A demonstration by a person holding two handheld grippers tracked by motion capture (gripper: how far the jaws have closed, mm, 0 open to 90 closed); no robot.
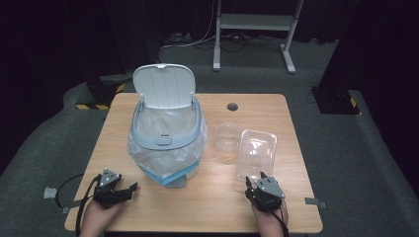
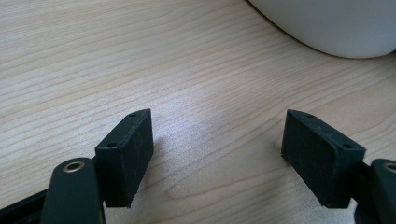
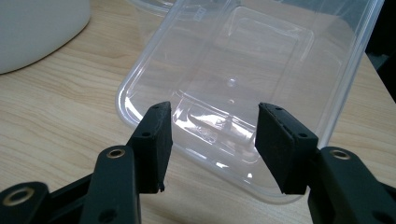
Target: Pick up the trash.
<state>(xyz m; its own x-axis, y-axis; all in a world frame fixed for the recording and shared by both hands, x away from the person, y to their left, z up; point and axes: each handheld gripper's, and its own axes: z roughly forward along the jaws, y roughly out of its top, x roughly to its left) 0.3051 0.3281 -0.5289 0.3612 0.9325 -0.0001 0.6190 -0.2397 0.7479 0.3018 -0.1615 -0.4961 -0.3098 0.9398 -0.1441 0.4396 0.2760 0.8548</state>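
Both grippers sit low on the woodgrain table (image 1: 207, 207), jaws wide apart, gripping nothing. Ahead of the left gripper (image 2: 217, 154) there's bare wood, then the bin's (image 2: 336, 25) smooth white curved wall up right. The right gripper (image 3: 212, 144) has a clear, glossy rectangular plastic tray (image 3: 252, 65) just past its jaws, near edge between them.

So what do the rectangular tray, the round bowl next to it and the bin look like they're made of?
The rectangular tray looks like thin clear plastic: the wood grain shows through it and its rim glints. The round bowl seems to be the same glossy clear plastic. The bin appears to be matte pale grey-blue moulded plastic, with its lid up, lined with a thin translucent, wrinkled film bag.
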